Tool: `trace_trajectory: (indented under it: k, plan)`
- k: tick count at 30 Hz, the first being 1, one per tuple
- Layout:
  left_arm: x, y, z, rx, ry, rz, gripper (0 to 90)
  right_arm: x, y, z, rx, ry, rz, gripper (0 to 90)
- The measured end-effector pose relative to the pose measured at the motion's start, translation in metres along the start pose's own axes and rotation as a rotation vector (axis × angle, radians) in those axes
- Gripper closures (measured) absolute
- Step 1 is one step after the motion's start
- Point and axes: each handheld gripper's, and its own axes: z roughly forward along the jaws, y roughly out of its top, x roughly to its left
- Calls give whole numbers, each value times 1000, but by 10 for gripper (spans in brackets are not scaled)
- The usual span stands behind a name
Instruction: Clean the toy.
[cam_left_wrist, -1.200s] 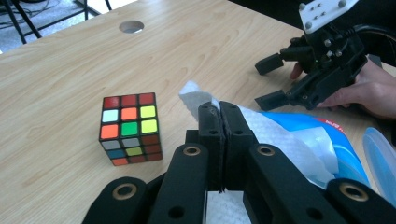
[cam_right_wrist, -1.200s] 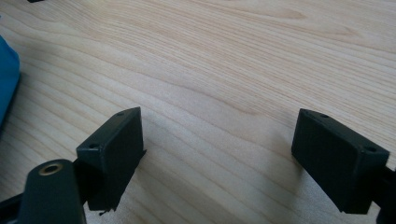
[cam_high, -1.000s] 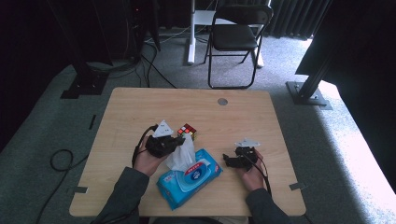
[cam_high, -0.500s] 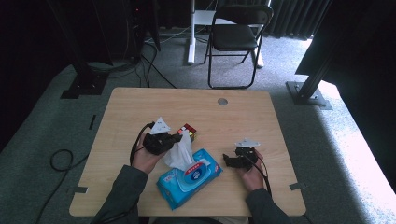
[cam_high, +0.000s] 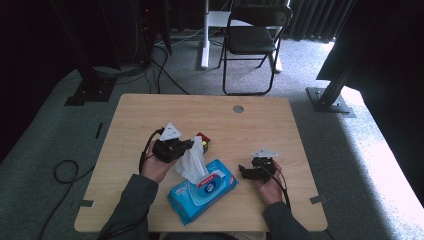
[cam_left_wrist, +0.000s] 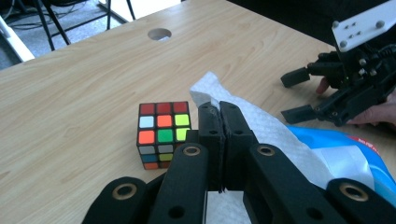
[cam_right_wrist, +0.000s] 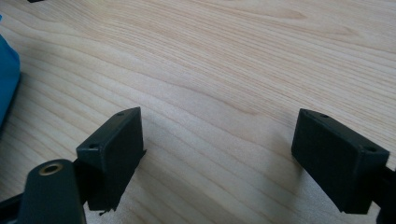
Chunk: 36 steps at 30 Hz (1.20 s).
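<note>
White wipe (crumpled) pinched from blue pack.

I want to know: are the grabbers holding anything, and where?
The left gripper pinches the white wipe near its top edge. The right gripper holds nothing.

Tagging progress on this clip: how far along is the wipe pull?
Done: the left gripper has shut on a white wipe standing up out of the blue wipe pack. In hand: the wipe's lower end is at the pack's opening. Left: freeing it. The right gripper sits open beside the pack.
</note>
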Motion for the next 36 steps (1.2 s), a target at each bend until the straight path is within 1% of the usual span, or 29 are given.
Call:
trace_trajectory:
  k: [8, 11, 16, 21, 36]
  plan:
    - [3, 6, -2, -18, 26, -8, 889, 0, 0, 0, 0, 0, 0, 165]
    - [4, 7, -1, -17, 31, -7, 888, 0, 0, 0, 0, 0, -1, 165]
    - [7, 7, 1, -23, 41, -22, 889, 0, 0, 0, 0, 0, -2, 165]
    - [9, 8, 3, -19, 60, -26, 889, 0, 0, 0, 0, 0, -2, 165]
    - [21, 10, 5, -20, 97, -60, 889, 0, 0, 0, 1, 0, -2, 165]
